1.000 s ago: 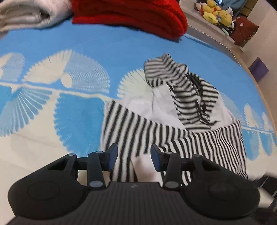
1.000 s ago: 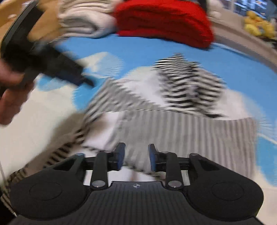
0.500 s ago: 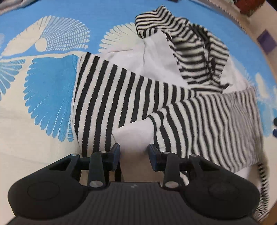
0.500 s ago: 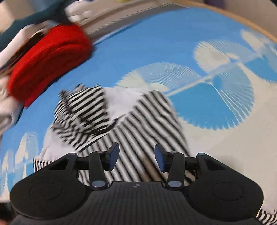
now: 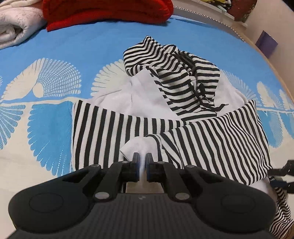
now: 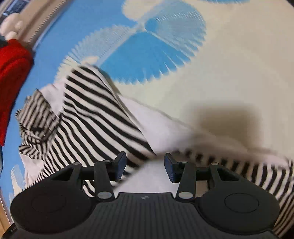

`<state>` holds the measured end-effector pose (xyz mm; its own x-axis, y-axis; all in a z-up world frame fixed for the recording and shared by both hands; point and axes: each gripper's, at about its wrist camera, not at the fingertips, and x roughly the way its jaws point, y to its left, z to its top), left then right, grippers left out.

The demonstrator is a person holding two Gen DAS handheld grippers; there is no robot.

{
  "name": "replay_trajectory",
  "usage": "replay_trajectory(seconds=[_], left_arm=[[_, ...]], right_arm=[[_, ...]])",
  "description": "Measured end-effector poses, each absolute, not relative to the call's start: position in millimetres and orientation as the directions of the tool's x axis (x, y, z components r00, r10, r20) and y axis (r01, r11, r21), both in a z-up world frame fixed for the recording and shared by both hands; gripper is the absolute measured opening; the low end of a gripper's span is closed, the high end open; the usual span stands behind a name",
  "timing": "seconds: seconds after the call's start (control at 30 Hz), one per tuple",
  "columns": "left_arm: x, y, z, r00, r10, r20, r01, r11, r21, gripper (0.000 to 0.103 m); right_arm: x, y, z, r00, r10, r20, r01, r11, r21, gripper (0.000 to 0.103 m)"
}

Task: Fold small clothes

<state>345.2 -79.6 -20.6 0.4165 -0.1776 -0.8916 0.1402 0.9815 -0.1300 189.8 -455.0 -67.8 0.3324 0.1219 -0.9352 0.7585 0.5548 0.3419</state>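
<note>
One garment is in play: your striped hoodie lies spread on the blue patterned bedspread, just ahead of both tongs, sleeves folded across its white body and the hood bunched at the far end. Your left gripper is clenched on a white fold of that hoodie, fabric pinched between the two fingers and pulled up into a small peak. Your right gripper is released, fingers wide apart, hovering over a striped sleeve and the white panel; that view is blurred. Beyond the hood, far ahead of your left tongs, sits a folded red blanket, with a rolled white blanket to its left.
</note>
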Motion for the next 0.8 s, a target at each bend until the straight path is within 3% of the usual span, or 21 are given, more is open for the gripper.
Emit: replay_trajectory(seconds=[0.23,0.27,0.3,0.33,0.53,0.67,0.8], left_arm=[[341,-81,-10,0.428,-0.194,-0.883,0.162,0.977,-0.136,0.007],[341,-81,-10,0.428,-0.194,-0.883,0.162,0.977,-0.136,0.007],[341,-81,-10,0.427,-0.193,-0.884,0.163,0.977,-0.135,0.007],[340,-81,-11,0.424,-0.195,-0.884,0.167,0.977,-0.135,0.007],[334,-93,-10,0.421,-0.264,-0.867,0.205,0.96,-0.193,0.004],[337,-96,-23,0.371,-0.187,-0.91,0.198,0.973,-0.119,0.003],[339,-83,-25,0.352,-0.115,-0.929,0.161,0.985,-0.061,0.004]], right_arm=[[186,-464,-78,0.449,0.166,-0.878,0.77,0.427,0.474,0.047],[187,-466,-80,0.46,0.182,-0.869,0.766,0.413,0.492,0.04],[187,-468,-82,0.465,0.2,-0.862,0.769,0.392,0.505,0.005],[184,-470,-83,0.471,0.199,-0.859,0.773,0.377,0.511,0.003],[161,-490,-68,0.525,0.026,-0.851,0.818,0.262,0.513,0.003],[166,-479,-81,0.467,0.117,-0.876,0.836,0.266,0.481,0.008],[175,-453,-58,0.442,0.133,-0.887,0.788,0.415,0.454,0.009]])
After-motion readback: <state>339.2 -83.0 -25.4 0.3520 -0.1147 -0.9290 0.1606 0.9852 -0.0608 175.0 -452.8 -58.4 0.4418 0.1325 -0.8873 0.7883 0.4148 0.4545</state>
